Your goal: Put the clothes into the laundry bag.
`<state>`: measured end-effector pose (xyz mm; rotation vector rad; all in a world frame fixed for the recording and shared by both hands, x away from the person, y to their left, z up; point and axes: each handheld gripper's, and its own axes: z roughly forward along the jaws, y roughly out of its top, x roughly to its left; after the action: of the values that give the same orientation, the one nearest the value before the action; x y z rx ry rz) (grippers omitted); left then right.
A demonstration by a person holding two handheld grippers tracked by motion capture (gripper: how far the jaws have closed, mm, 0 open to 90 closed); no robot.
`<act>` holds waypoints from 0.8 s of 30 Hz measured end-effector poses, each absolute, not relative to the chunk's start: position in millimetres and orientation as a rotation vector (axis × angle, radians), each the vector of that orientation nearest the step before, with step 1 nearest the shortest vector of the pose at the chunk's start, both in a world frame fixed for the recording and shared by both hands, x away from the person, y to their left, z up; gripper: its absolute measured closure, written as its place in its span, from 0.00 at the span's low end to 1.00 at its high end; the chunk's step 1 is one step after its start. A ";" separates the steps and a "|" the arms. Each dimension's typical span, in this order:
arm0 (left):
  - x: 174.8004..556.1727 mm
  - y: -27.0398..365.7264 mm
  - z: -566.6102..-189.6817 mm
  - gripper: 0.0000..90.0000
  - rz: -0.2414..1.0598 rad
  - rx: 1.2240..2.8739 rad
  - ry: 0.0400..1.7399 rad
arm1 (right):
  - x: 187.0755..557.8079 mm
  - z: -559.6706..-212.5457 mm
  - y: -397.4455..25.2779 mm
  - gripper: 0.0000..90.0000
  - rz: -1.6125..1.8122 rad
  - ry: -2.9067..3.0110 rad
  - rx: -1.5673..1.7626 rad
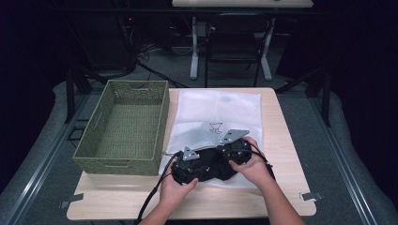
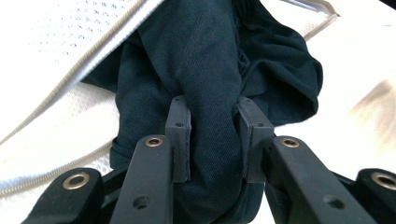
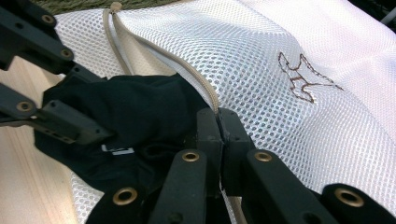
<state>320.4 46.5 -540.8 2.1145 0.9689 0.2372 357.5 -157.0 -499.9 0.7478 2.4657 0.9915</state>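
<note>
A black garment [image 1: 209, 166] lies bunched at the near opening of a white mesh laundry bag [image 1: 218, 110]. My left gripper [image 1: 187, 161] is shut on a thick fold of the black garment [image 2: 210, 56], with the cloth pinched between both pads [image 2: 180, 126]. The white mesh bag [image 2: 56, 42] and its zipper edge lie just behind it. My right gripper [image 3: 218, 116] is shut on the zipper edge of the mesh bag [image 3: 261, 70], right beside the garment [image 3: 140, 107]. The left gripper [image 3: 95, 105] shows at the left of the right gripper view, closed on the cloth.
A green woven basket [image 1: 162, 117] with nothing in it stands on the left part of the wooden table [image 1: 281, 140], touching the bag's left side. The bag bears a small brown embroidered mark [image 3: 303, 74]. Bare wood runs along the table's front and right.
</note>
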 end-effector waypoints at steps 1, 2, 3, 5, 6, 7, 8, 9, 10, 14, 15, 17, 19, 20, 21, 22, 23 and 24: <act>321.5 45.6 -540.9 0.78 0.243 2.111 0.974 | 357.4 -499.9 -157.0 0.99 0.993 2.466 0.748; 322.8 44.7 -541.0 0.78 0.250 2.107 0.977 | 357.5 -499.8 -157.1 0.99 0.994 2.465 0.748; 324.4 43.7 -541.1 0.77 0.250 2.105 0.982 | 357.5 -499.6 -157.3 0.99 0.995 2.465 0.749; 327.1 42.4 -541.0 0.77 0.257 2.101 0.985 | 357.4 -499.4 -157.5 0.99 0.997 2.464 0.752; 327.7 41.6 -541.3 0.77 0.252 2.092 0.994 | 357.3 -499.3 -157.5 0.99 0.997 2.464 0.752; 329.5 41.2 -541.1 0.77 0.250 2.098 0.992 | 357.2 -499.2 -157.5 0.99 0.998 2.464 0.752; 330.3 40.9 -540.9 0.77 0.254 2.100 0.996 | 357.2 -499.1 -157.5 0.99 0.999 2.465 0.749; 331.6 40.1 -541.1 0.77 0.251 2.098 0.996 | 357.2 -499.0 -157.4 0.99 0.998 2.465 0.747; 332.2 39.6 -541.1 0.77 0.251 2.099 0.996 | 357.1 -498.9 -157.3 0.99 0.997 2.465 0.747; 334.9 36.5 -541.9 0.77 0.265 2.090 1.007 | 356.9 -498.7 -157.0 0.99 0.997 2.464 0.745; 335.6 36.2 -542.2 0.77 0.262 2.088 1.007 | 356.9 -498.6 -157.0 0.99 0.998 2.465 0.745; 336.8 35.9 -542.7 0.77 0.266 2.084 1.012 | 356.8 -498.4 -157.0 0.99 0.999 2.465 0.745; 337.9 35.4 -543.3 0.77 0.265 2.080 1.016 | 356.7 -498.3 -157.0 0.99 0.999 2.464 0.745; 338.8 35.4 -543.3 0.77 0.272 2.084 1.012 | 356.8 -498.3 -156.9 0.99 1.000 2.463 0.743; 339.6 35.0 -543.6 0.77 0.275 2.080 1.015 | 356.8 -498.3 -156.8 0.99 1.000 2.463 0.743; 340.2 34.4 -543.9 0.77 0.271 2.074 1.023 | 356.7 -498.3 -156.7 0.99 1.000 2.463 0.745; 341.3 34.3 -543.9 0.77 0.278 2.076 1.021 | 356.6 -498.2 -156.6 0.99 1.000 2.462 0.745; 342.4 33.9 -544.0 0.77 0.274 2.076 1.022 | 356.5 -498.2 -156.4 0.99 1.000 2.461 0.746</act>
<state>342.4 33.9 -544.0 2.0764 1.0217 0.2739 356.5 -156.4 -498.2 0.7456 2.4610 0.9996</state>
